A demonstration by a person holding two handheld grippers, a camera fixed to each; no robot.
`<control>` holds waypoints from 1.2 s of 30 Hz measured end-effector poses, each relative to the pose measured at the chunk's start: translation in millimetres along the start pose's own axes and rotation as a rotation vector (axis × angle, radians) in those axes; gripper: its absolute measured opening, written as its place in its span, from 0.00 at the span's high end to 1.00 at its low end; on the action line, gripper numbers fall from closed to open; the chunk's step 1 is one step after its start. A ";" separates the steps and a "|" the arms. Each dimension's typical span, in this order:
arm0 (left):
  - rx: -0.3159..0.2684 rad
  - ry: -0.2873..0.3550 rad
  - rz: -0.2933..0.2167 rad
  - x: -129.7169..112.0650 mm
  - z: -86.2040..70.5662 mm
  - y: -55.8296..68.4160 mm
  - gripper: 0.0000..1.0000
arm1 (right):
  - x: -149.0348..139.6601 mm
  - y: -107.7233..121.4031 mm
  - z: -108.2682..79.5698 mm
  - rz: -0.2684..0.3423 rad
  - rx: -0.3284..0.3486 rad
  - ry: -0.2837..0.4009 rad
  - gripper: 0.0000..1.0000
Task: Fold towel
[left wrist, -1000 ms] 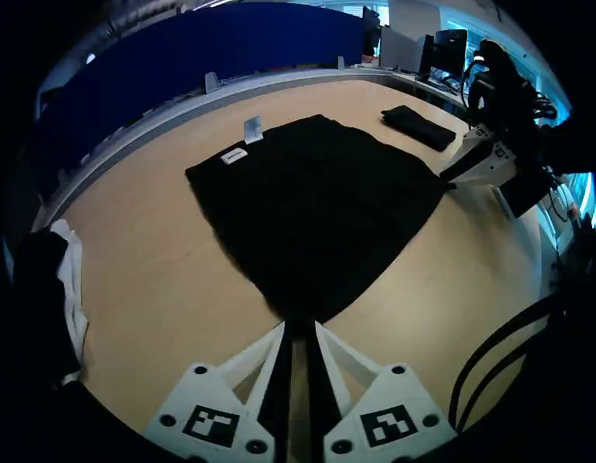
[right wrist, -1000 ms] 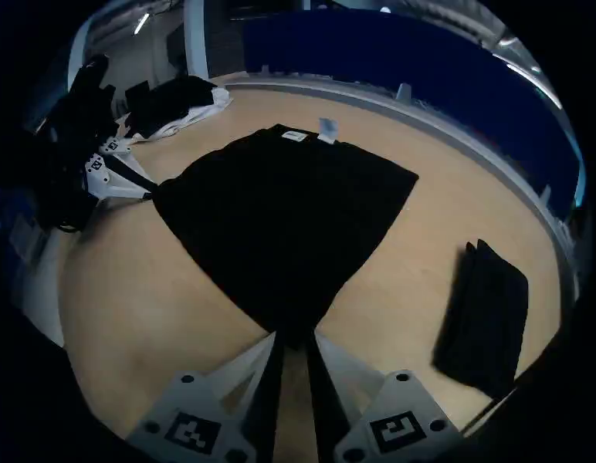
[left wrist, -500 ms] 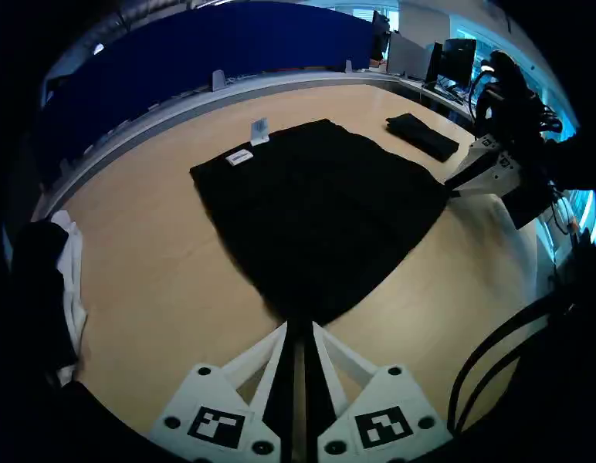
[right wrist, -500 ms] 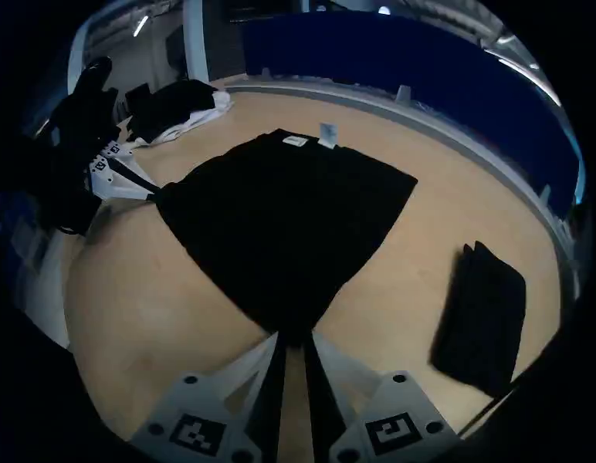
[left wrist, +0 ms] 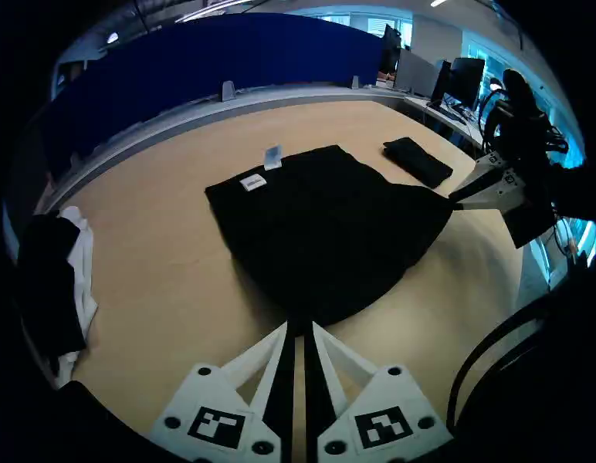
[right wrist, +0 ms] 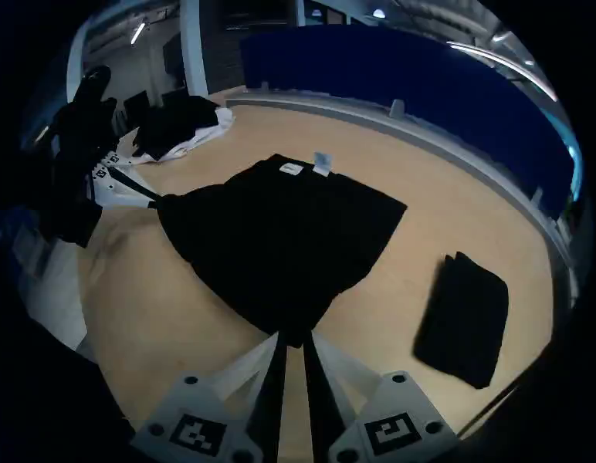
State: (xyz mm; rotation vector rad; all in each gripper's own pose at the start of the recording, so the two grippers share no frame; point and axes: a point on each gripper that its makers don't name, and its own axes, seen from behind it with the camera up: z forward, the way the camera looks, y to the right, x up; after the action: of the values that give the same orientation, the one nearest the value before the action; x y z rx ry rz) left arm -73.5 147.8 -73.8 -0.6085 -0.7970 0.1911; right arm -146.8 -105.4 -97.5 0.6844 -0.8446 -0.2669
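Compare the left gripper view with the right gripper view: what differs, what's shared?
Left gripper view: distant monitors, and the right gripper from afar, shut on a corner of the black towel. Right gripper view: the left gripper from afar, gripping another corner. Both: the towel, a folded black cloth, a clothes pile, the wooden table.

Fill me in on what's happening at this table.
A person holds a claw in each hand. The left claw and the right claw are each shut on a near corner of the black towel, whose near edge seems raised off the wooden table while its far, labelled edge lies flat. No fold is made yet. A folded dark cloth lies beside it.
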 end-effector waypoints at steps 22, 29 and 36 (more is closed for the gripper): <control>-0.019 0.048 -0.119 47.8 -58.6 10.1 0.93 | 50.1 -5.8 -54.2 0.046 0.022 0.054 0.85; -0.020 0.050 -0.132 51.1 -55.6 9.1 0.93 | 51.9 -2.8 -46.5 0.054 0.024 0.051 0.86; -0.009 0.061 -0.169 59.7 -50.0 0.6 0.93 | 63.3 5.0 -35.5 0.059 0.028 0.064 0.86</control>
State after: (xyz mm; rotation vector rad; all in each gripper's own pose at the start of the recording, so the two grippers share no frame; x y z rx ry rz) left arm 3.8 149.2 -64.5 -0.5498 -0.7861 0.0144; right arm -79.0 -115.7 -73.0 0.6892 -0.8076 -0.1795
